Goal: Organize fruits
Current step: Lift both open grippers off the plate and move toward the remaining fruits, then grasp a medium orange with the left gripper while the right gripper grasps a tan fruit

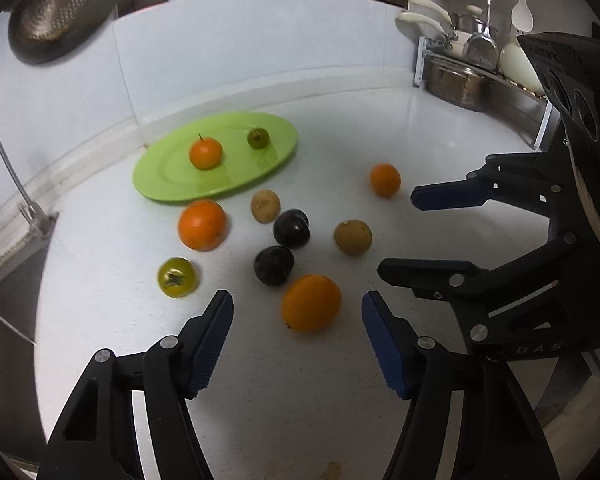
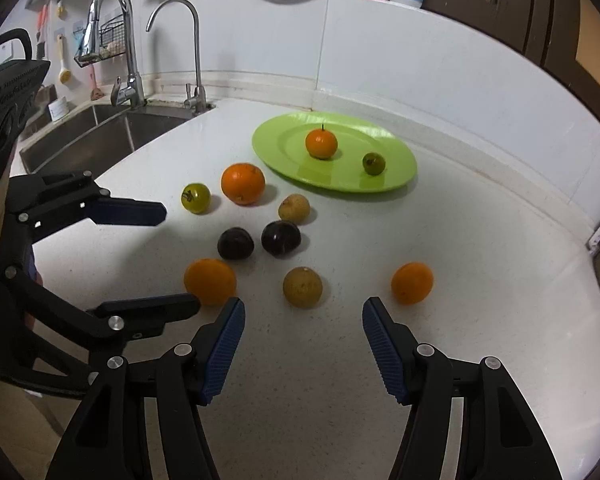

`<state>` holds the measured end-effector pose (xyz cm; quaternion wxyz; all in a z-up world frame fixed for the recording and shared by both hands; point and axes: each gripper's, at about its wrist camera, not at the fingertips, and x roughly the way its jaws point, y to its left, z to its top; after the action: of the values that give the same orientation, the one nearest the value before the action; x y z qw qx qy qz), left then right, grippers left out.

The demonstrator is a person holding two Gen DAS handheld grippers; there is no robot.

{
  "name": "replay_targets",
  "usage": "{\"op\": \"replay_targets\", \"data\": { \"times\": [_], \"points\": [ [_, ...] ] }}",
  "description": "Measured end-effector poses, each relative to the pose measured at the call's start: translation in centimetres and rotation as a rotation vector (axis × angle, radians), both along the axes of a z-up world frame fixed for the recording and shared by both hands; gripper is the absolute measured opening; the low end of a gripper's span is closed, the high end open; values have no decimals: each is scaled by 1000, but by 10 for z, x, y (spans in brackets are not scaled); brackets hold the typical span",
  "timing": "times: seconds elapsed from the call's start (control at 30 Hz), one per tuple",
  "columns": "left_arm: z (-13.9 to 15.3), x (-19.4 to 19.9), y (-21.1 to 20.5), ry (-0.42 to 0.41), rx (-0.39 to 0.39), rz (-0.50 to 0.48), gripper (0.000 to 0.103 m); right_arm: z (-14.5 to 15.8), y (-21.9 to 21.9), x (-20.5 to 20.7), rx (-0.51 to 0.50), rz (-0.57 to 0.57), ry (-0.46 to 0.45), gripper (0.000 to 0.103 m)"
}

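A green plate [image 1: 172,184] [image 2: 400,168] lies at the back of the white counter and holds a small orange [image 1: 205,153] [image 2: 321,143] and a small green fruit [image 1: 258,137] [image 2: 373,163]. Loose on the counter lie three oranges, two dark plums [image 1: 291,229], two brown fruits and a green tomato [image 1: 177,277] [image 2: 196,198]. My left gripper [image 1: 297,338] is open, with an orange [image 1: 311,303] [image 2: 210,281] just ahead between its fingers. My right gripper [image 2: 303,342] is open and empty, a brown fruit [image 2: 302,286] [image 1: 352,237] just ahead of it.
A steel sink [image 2: 100,136] with two faucets lies at the left of the counter. A dish rack with pots [image 1: 468,76] stands at the right back corner. A colander [image 1: 56,4] hangs on the wall above. The counter's front edge runs behind both grippers.
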<state>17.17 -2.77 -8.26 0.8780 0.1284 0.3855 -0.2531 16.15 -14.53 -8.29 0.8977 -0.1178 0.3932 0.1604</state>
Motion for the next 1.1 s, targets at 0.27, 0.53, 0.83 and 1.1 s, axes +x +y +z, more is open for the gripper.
{"op": "replay_targets", "data": {
  "times": [0.27,0.53,0.83,1.1],
  "points": [
    [-11,11,-3,64,-18,12,54,-13,-3,11,29,-7,42,56],
    [-15,16,-2,96,-41,19,44,-22,-2,23,62,-1,72,50],
    [-14,19,-5,109,-63,25,36,-28,1,33,88,3,89,42],
    [-11,20,0,109,-81,69,36,-30,0,39,101,-12,93,33]
  ]
}}
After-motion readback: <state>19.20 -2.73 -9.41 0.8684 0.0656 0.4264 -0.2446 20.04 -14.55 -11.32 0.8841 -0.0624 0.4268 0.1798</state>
